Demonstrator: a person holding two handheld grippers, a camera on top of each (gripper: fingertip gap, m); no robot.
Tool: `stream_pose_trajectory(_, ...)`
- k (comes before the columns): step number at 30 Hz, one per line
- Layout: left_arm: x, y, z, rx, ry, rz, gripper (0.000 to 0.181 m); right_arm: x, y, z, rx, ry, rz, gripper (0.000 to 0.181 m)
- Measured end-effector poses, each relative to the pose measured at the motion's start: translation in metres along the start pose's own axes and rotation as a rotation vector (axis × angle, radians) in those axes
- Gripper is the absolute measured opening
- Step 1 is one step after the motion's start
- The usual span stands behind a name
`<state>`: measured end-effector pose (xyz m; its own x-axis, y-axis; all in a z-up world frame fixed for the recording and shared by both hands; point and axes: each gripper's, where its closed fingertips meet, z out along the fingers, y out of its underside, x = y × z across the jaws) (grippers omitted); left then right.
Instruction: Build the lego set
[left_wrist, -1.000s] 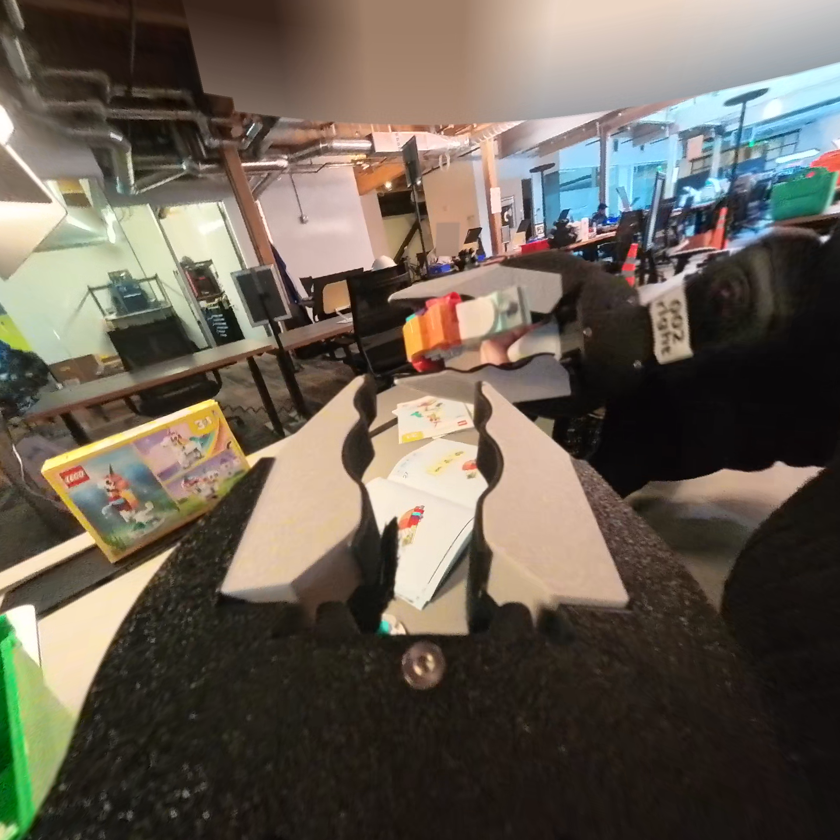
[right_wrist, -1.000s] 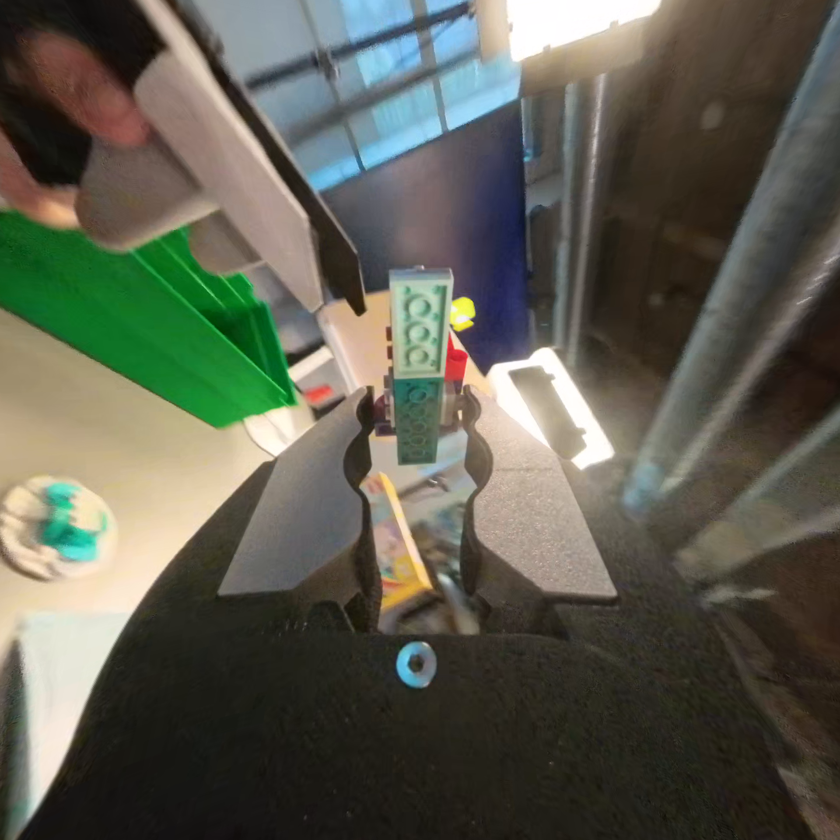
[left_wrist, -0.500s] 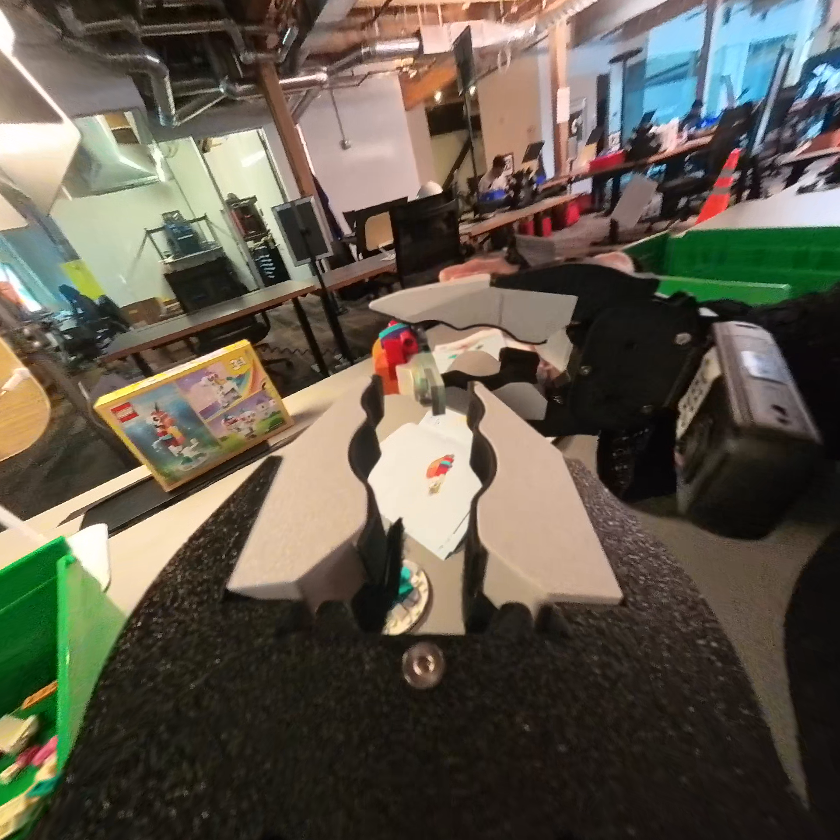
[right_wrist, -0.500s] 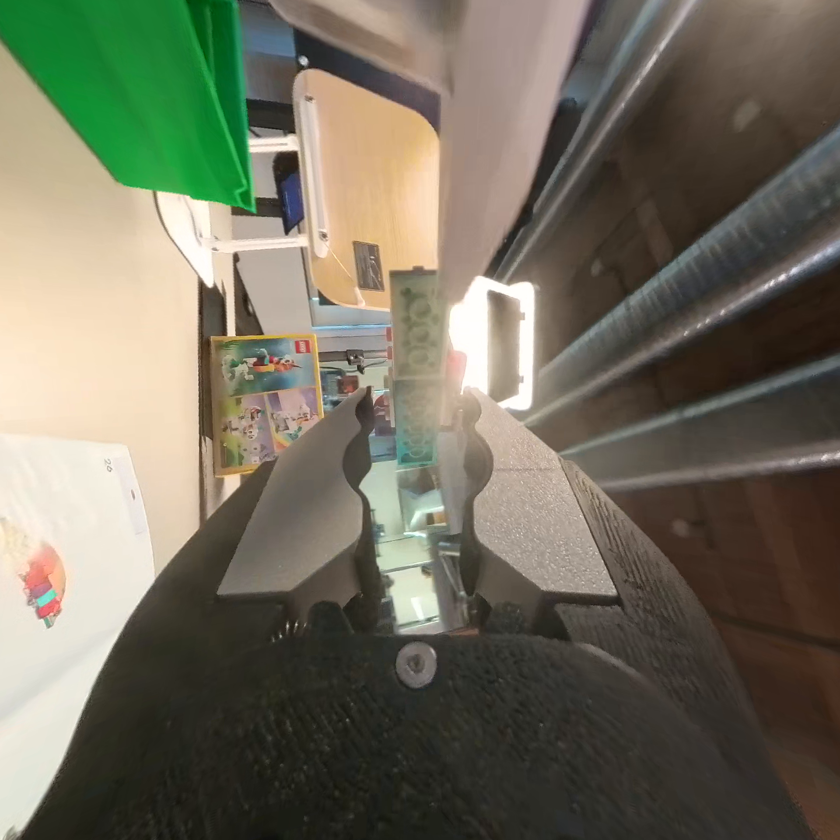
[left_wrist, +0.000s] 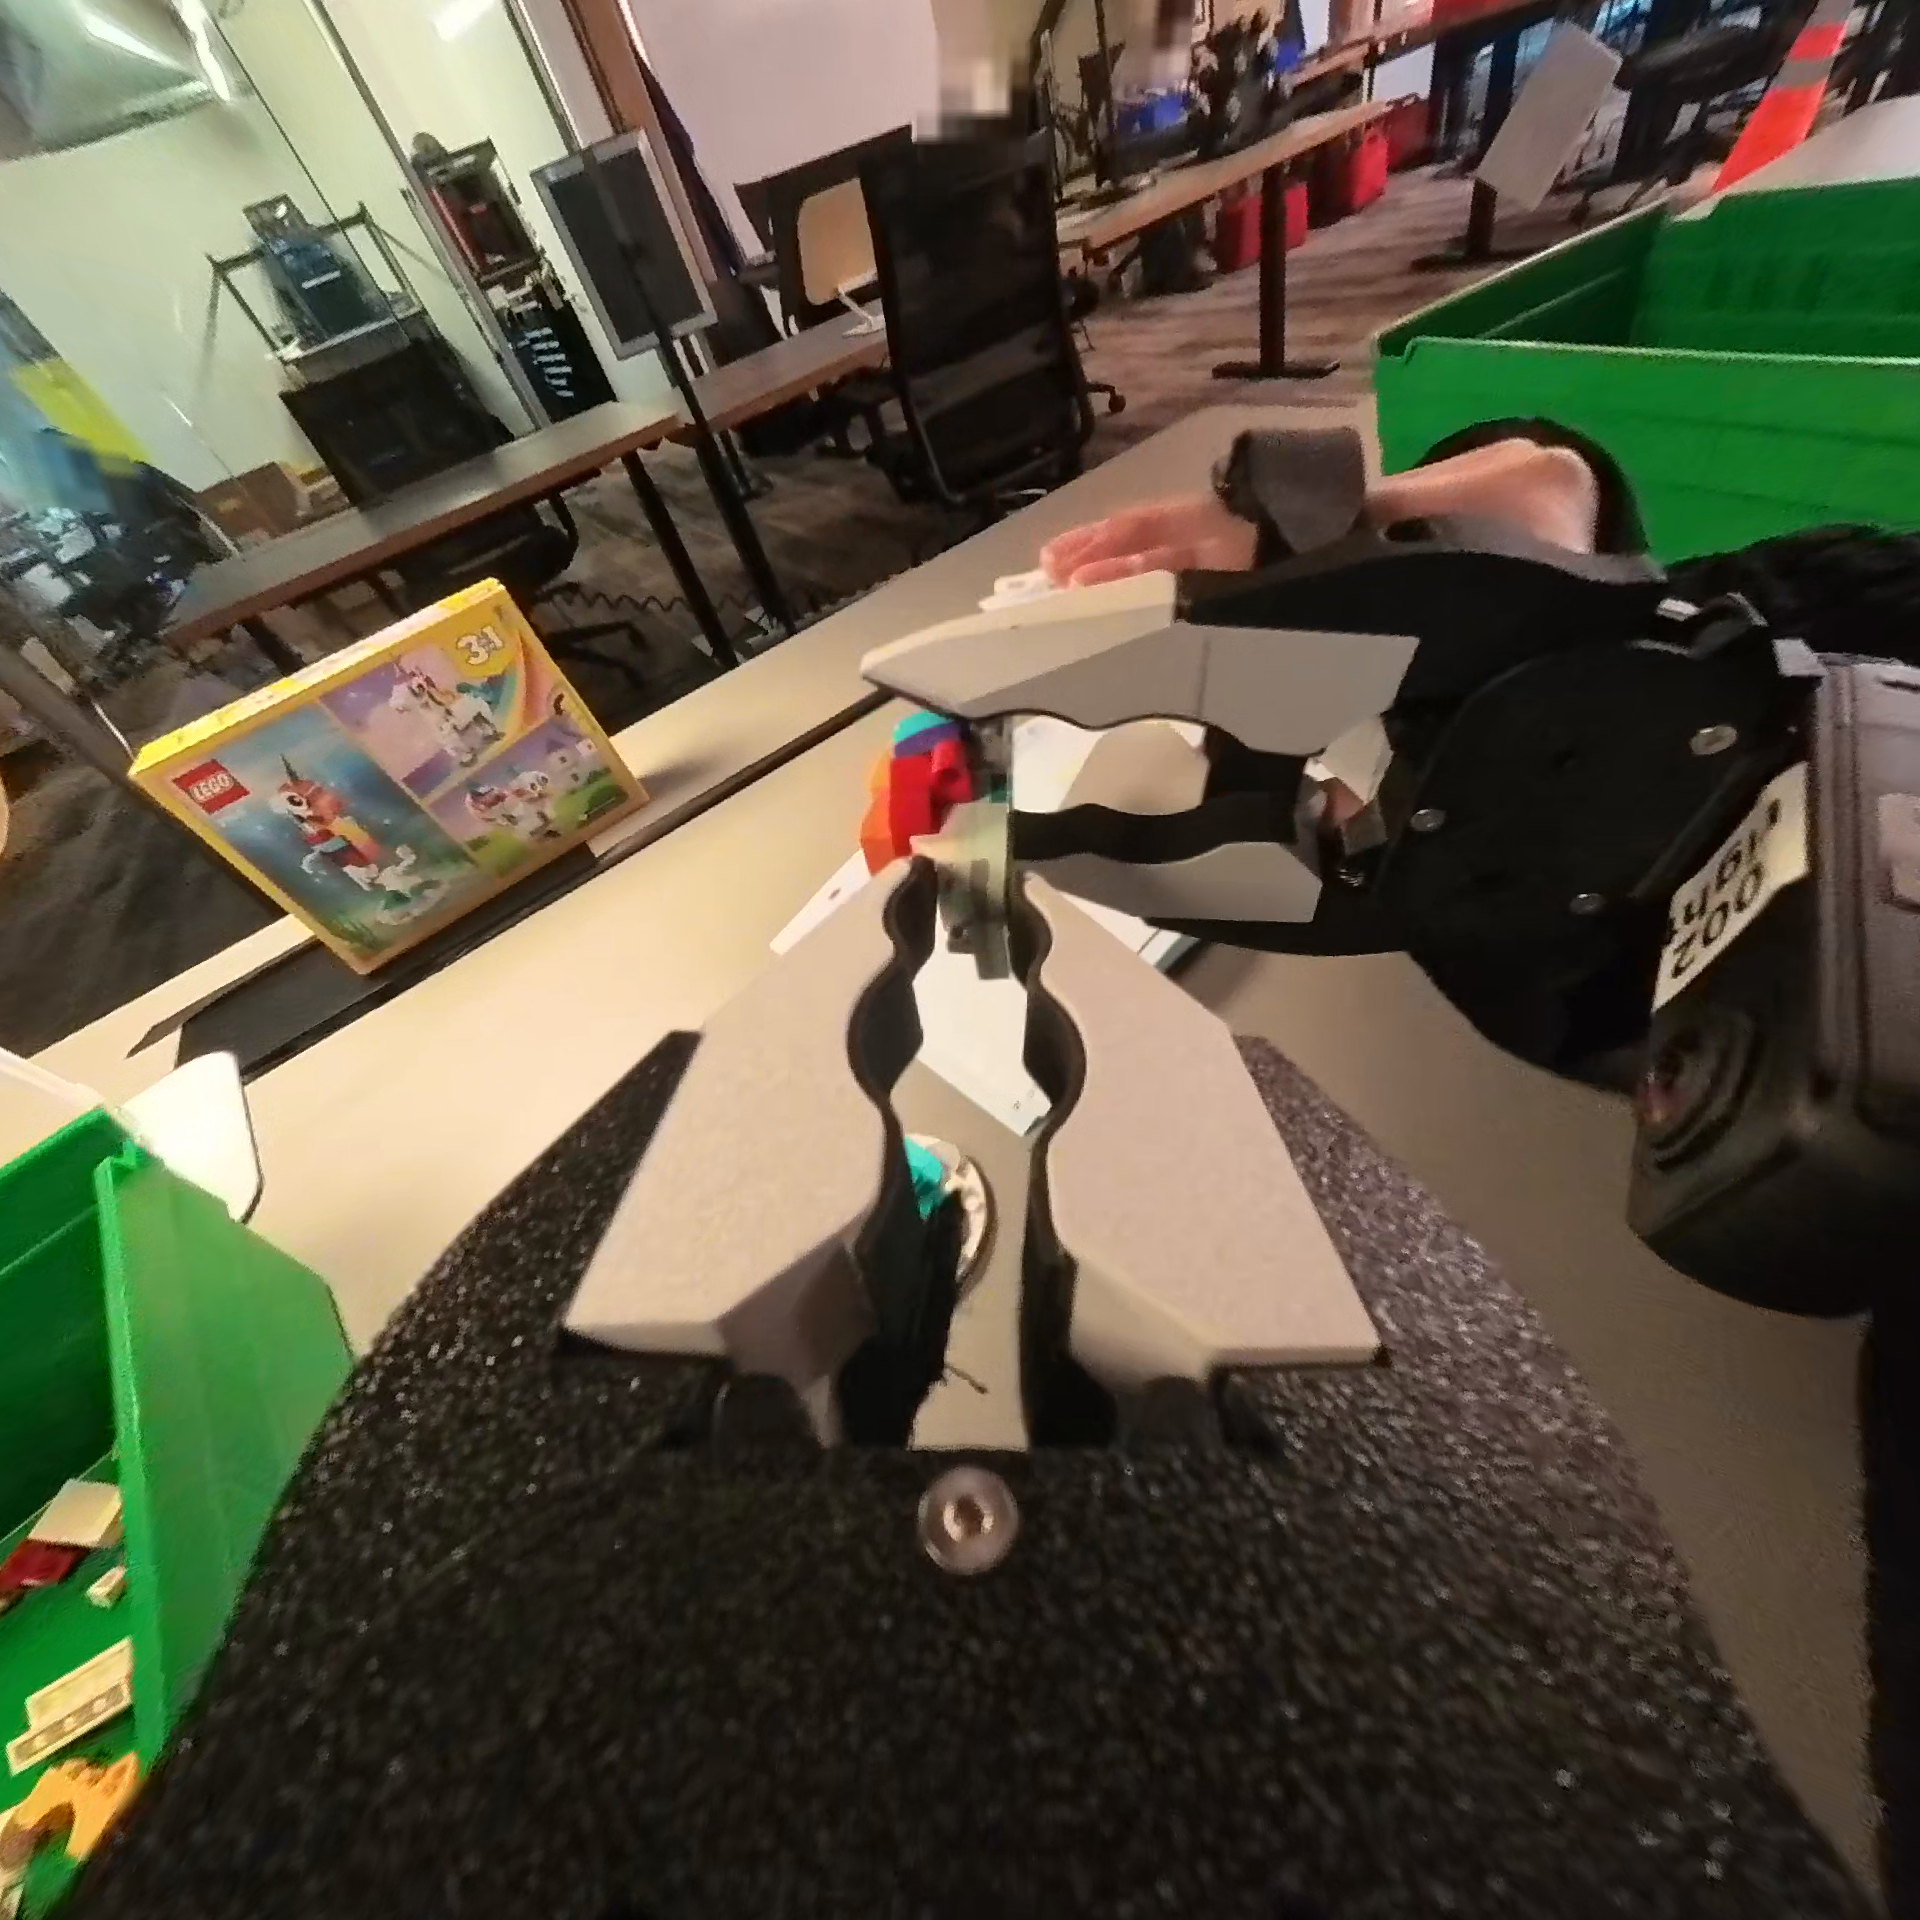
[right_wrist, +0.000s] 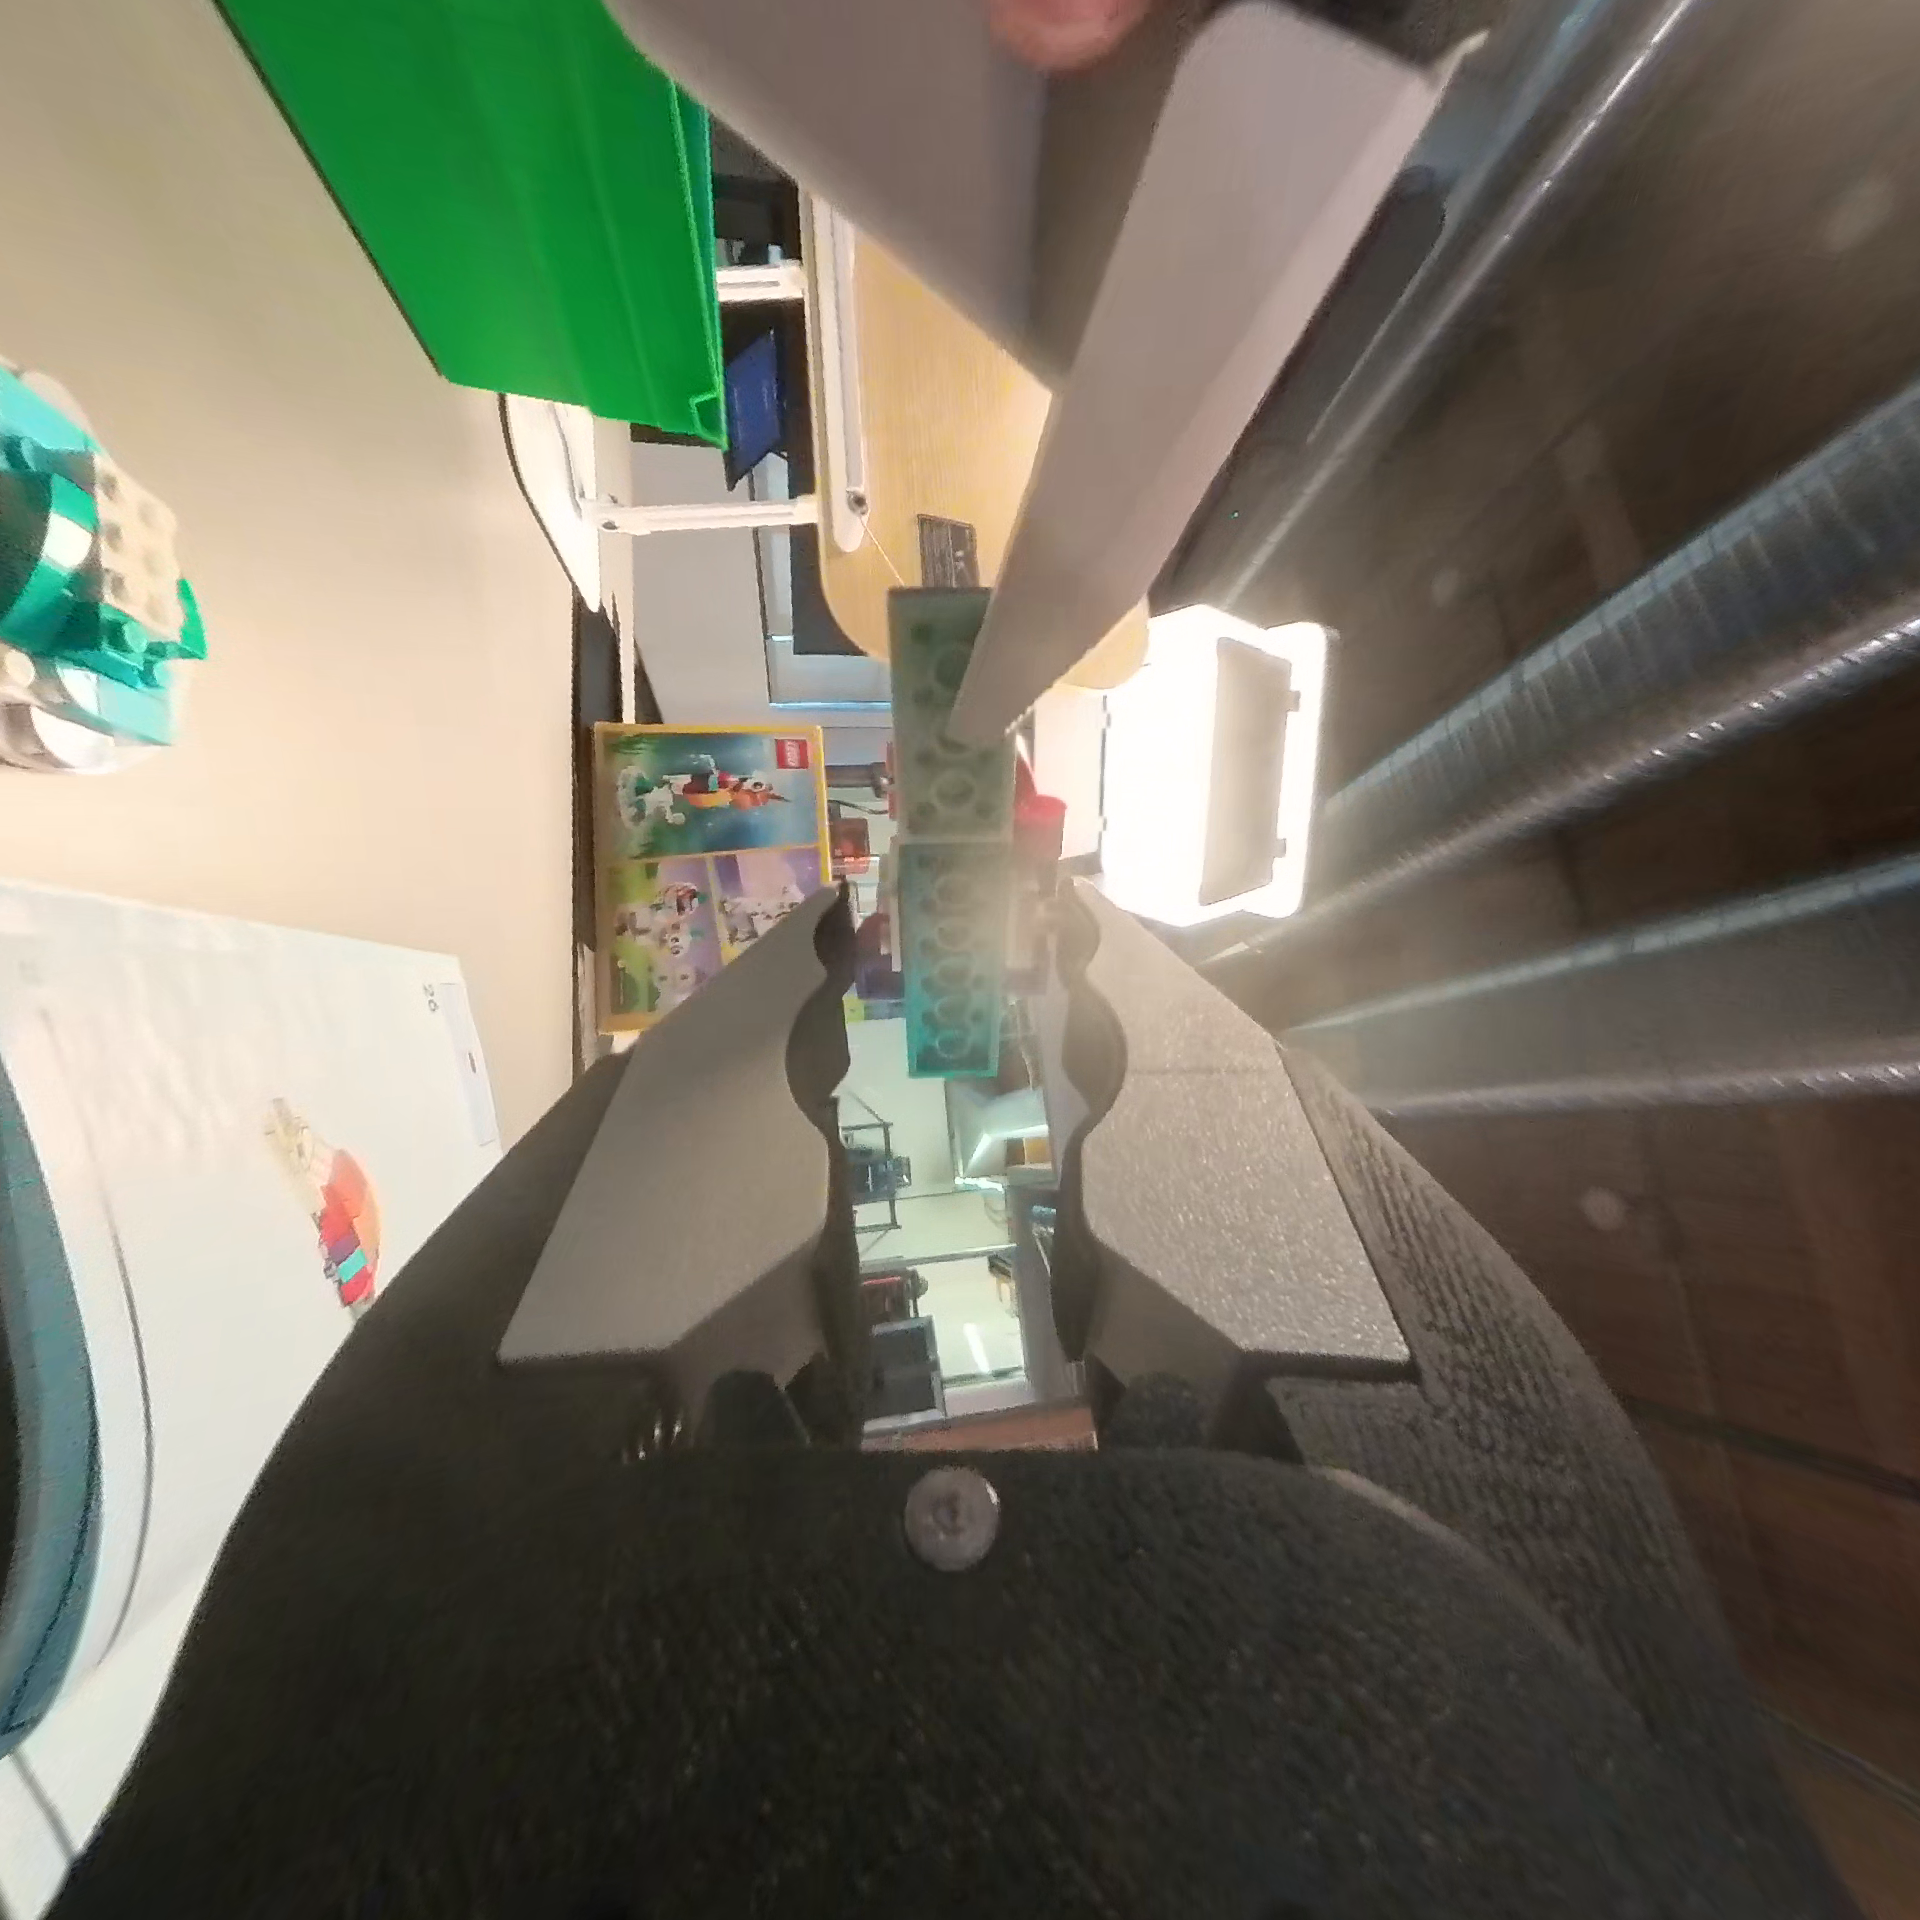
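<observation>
My right gripper (right_wrist: 956, 909) is turned on its side and shut on the lego model (right_wrist: 951, 935), two teal plates end to end with red, orange and purple bricks on one face. In the left wrist view it (left_wrist: 914, 758) comes in from the right, holding the model (left_wrist: 920, 790) just above my left fingertips. My left gripper (left_wrist: 968, 888) has its jaws close on both sides of the plate's lower end (left_wrist: 977, 904). One left finger (right_wrist: 1039, 468) lies against the pale plate in the right wrist view; the other is hidden.
The yellow lego box (left_wrist: 384, 790) stands on the table's far edge. A green bin (left_wrist: 187, 1351) with loose pieces is at the left, another green bin (left_wrist: 1662, 364) at the right. The open instruction booklet (right_wrist: 260, 1039) and a small teal and white build (right_wrist: 83, 582) lie below.
Both grippers came down toward the table and together. My left jaws narrowed and now sit around the plate's end. The right gripper kept its hold and rolled onto its side.
</observation>
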<state>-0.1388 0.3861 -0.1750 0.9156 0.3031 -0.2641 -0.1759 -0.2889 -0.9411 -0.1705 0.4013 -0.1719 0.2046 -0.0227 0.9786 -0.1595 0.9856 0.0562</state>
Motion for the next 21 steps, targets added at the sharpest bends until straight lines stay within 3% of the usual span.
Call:
stream_pose_trajectory(5,0.002,0.006,0.003,-0.033,0.017,-0.035,0.020,-0.007,0.005,-0.003,-0.002,-0.004,0.001,0.037)
stream_pose_trajectory(11,0.014,0.024,0.013,-0.124,0.064,-0.044,0.012,-0.018,0.006,-0.010,0.025,-0.021,0.005,0.037)
stream_pose_trajectory(14,0.016,0.025,0.014,-0.107,0.078,-0.025,0.011,-0.020,0.008,-0.014,0.036,-0.037,0.036,0.037)
stream_pose_trajectory(17,0.011,0.028,0.014,-0.092,0.058,0.040,0.010,-0.022,0.010,-0.019,0.070,-0.107,0.251,0.043)
stream_pose_trajectory(19,0.006,0.035,0.012,-0.103,0.033,0.127,0.010,-0.033,0.016,-0.023,0.094,-0.260,0.437,0.061)
stream_pose_trajectory(21,0.005,0.044,0.009,-0.106,0.032,0.196,0.010,-0.041,0.013,-0.035,0.192,-0.462,0.627,0.068)
